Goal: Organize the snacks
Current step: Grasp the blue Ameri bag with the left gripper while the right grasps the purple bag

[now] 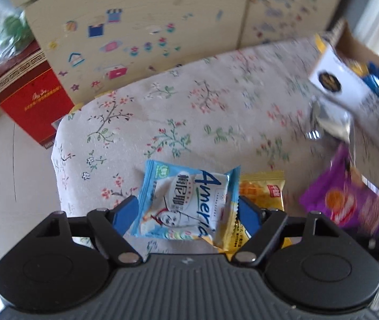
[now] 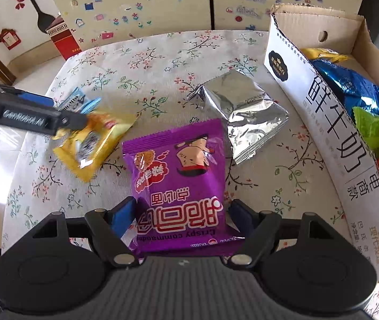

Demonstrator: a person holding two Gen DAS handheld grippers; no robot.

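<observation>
The floral-cloth tabletop [image 2: 162, 61] carries the loose snacks, and the open white cardboard box [image 2: 323, 122] at three o'clock already holds blue, green and red packets. The step in hand looks like two pickups at once, each packet bound for that box.

In the right wrist view, the purple crinkly snack packet [image 2: 178, 184] lies at six o'clock with the right gripper [image 2: 181, 213] astride its near end, the blue fingers [image 2: 124, 216] clamped against its sides. The silver foil pouch [image 2: 245, 114] rests at one o'clock, between the purple packet and the box wall.

In the left wrist view, the left gripper [image 1: 186, 213] has its fingers closed on the pale blue plastic snack packet [image 1: 184, 202], over the yellow packet [image 1: 261, 194] at three o'clock.

Next, I judge, both must lift clear and cross to the box; its tall near wall must be cleared. The tabletop's far half is open; its left edge drops to the floor.
</observation>
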